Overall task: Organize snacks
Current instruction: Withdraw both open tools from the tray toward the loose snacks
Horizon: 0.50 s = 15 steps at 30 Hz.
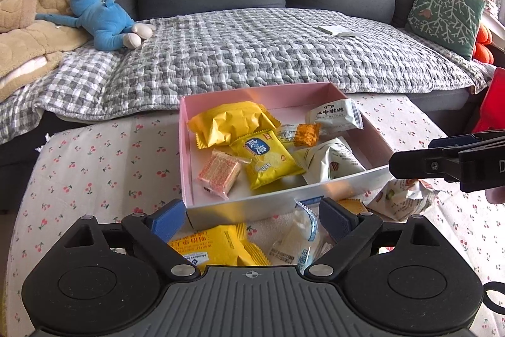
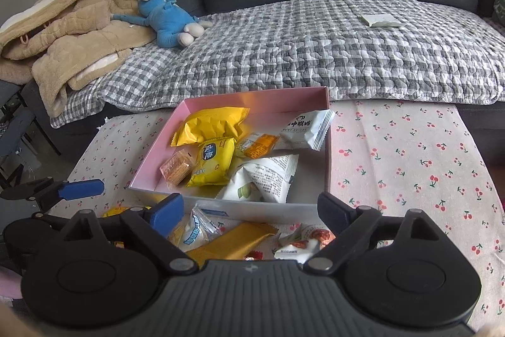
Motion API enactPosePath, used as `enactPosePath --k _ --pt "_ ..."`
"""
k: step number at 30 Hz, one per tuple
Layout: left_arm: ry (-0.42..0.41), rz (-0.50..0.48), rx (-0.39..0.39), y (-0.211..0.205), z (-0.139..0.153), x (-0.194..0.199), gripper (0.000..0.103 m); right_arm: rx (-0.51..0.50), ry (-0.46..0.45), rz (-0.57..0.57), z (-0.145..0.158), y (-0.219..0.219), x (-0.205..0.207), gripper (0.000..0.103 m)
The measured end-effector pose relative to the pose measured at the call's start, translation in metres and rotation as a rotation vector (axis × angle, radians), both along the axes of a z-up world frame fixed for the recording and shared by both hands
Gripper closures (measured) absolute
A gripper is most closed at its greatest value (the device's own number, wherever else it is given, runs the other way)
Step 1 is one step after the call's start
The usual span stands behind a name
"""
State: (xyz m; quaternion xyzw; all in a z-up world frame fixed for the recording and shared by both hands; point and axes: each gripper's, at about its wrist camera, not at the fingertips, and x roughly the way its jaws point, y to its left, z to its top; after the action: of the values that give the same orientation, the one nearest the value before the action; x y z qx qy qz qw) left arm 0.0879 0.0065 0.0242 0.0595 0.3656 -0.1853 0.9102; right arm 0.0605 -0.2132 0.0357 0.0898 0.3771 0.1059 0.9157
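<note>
A pink box (image 1: 186, 147) (image 2: 151, 153) stands on the cherry-print table and holds several snack packets, among them a big yellow bag (image 1: 230, 122) (image 2: 210, 128) and a white triangular pack (image 2: 268, 176). My left gripper (image 1: 252, 218) is open and empty above loose snacks in front of the box: a yellow packet (image 1: 217, 245) and a clear wrapped one (image 1: 300, 239). My right gripper (image 2: 251, 213) is open and empty above a gold bar (image 2: 233, 240), a clear packet (image 2: 197, 228) and small wrapped sweets (image 2: 303, 242). The right gripper shows at the right edge of the left wrist view (image 1: 442, 165).
A grey sofa with a checked quilt (image 1: 268, 52) lies behind the table. On it are a blue plush toy (image 1: 104, 18), a beige blanket (image 1: 28, 30), a green cushion (image 1: 445, 13) and a white packet (image 1: 339, 30). A red object (image 1: 492, 103) stands at the right.
</note>
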Motion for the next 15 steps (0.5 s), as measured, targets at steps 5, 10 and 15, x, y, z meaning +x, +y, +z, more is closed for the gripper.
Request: enactPosePath --k 5,10,15 --pt "0.013 0.004 -0.005 0.015 -0.005 -0.014 0.006 -0.011 -0.007 0.012 -0.01 0.004 -0.015 0.008" --pt "0.012 0.025 0.002 0.034 -0.015 -0.024 0.005 -0.018 0.002 0.01 -0.027 0.006 -0.027 0.007" --pt "0.016 0.004 0.057 0.05 -0.03 -0.03 0.005 -0.027 0.022 0.02 -0.04 0.008 -0.042 0.007"
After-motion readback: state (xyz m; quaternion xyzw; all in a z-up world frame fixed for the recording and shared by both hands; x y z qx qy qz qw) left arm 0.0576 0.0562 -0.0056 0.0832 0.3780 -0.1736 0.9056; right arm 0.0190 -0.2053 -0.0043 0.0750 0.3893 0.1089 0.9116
